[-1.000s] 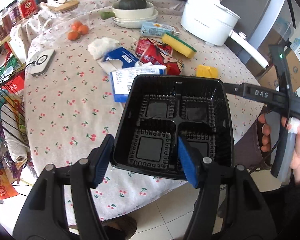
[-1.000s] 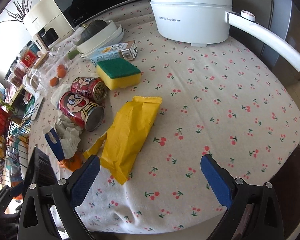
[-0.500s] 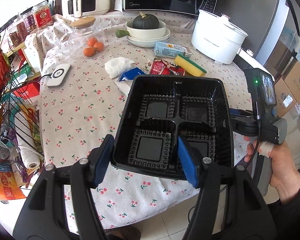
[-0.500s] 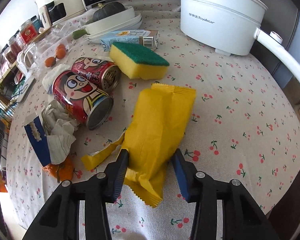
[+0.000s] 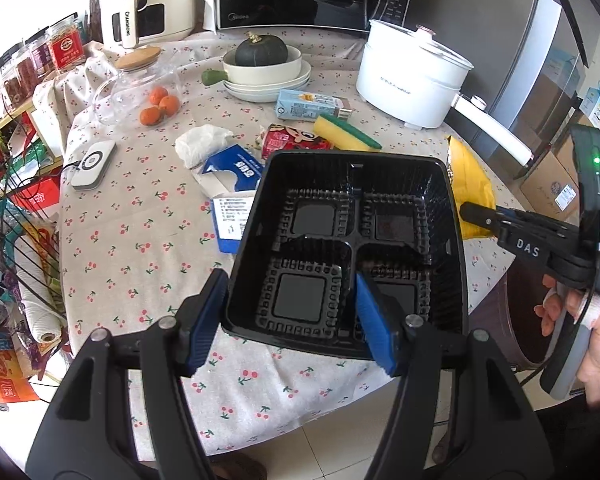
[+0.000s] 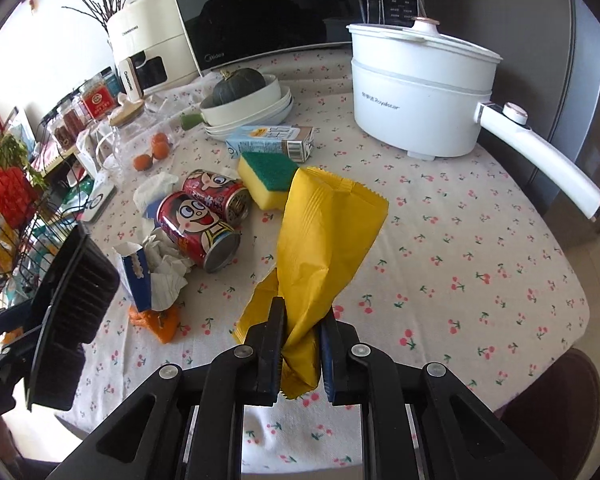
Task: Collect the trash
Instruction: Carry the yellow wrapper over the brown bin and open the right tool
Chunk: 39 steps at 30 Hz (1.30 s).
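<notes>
I'm clamping my right gripper tight on the near end of the yellow wrapper, which is hanging just in front of the sponge. My left gripper is gripping the black bin by its near-left corner, left of the wrapper.

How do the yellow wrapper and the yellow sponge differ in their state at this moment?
The yellow wrapper is pinched in the right gripper; the yellow sponge lies free on the table. The wrapper is thin and crumpled; the sponge is a thick block with a green top. Both are yellow.
</notes>
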{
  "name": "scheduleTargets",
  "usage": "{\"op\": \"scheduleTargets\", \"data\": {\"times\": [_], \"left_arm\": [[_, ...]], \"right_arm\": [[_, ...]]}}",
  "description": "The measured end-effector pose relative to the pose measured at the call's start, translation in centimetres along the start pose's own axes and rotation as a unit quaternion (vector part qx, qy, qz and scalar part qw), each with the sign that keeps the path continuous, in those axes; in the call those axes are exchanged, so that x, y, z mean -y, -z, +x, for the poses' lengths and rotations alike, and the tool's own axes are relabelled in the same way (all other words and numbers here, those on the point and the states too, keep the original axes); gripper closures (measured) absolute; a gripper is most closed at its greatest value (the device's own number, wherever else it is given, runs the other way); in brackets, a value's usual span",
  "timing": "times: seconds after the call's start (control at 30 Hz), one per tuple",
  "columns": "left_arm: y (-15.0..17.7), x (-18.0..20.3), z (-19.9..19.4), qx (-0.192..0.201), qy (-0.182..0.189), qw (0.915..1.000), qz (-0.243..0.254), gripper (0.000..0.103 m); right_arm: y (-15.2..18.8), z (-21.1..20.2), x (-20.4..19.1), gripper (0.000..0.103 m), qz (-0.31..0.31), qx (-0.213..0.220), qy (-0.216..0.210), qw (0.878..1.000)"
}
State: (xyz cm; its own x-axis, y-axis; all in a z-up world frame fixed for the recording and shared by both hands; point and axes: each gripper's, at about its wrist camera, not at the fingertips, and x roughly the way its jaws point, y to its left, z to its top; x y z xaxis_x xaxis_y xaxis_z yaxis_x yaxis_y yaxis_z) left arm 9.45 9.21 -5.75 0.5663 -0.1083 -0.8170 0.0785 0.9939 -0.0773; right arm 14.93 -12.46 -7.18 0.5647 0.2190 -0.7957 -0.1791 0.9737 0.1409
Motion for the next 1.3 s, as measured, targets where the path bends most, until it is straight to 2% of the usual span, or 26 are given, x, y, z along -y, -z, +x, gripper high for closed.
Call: {"op": "scheduleTargets", "data": {"times": [0.3,0.6,1.0,1.17,1.3], "left_arm": [[-0.3,6.8,0.9,-0.002,0.042,0.9978,0.052,0.038],[1.1,15.5,2.4,-0.022,0.093,0.9885,0.117,0.038],[3.8,27.2,5.4,-0.043,0.151,0.9681,0.195,0.038],[5.1,29.7,6.8,-0.045,0.149,0.9624,0.223,0.037],[5.4,30.4,7.4,-0.042,0.154,0.9596,0.232,0.031]], "right_arm": [[3.4,-6.8,5.9,0.087,0.025,0.024,0.013,0.999],[8.3,-11.3,13.6,0.087,0.083,0.025,0.043,0.995],[14.7,-14.1,21.6,0.087,0.141,0.0,0.095,0.985],[16.0,-14.9,23.4,0.087,0.152,-0.006,0.114,0.982],[16.4,-15.1,24.1,0.087,0.151,-0.012,0.13,0.98]]}}
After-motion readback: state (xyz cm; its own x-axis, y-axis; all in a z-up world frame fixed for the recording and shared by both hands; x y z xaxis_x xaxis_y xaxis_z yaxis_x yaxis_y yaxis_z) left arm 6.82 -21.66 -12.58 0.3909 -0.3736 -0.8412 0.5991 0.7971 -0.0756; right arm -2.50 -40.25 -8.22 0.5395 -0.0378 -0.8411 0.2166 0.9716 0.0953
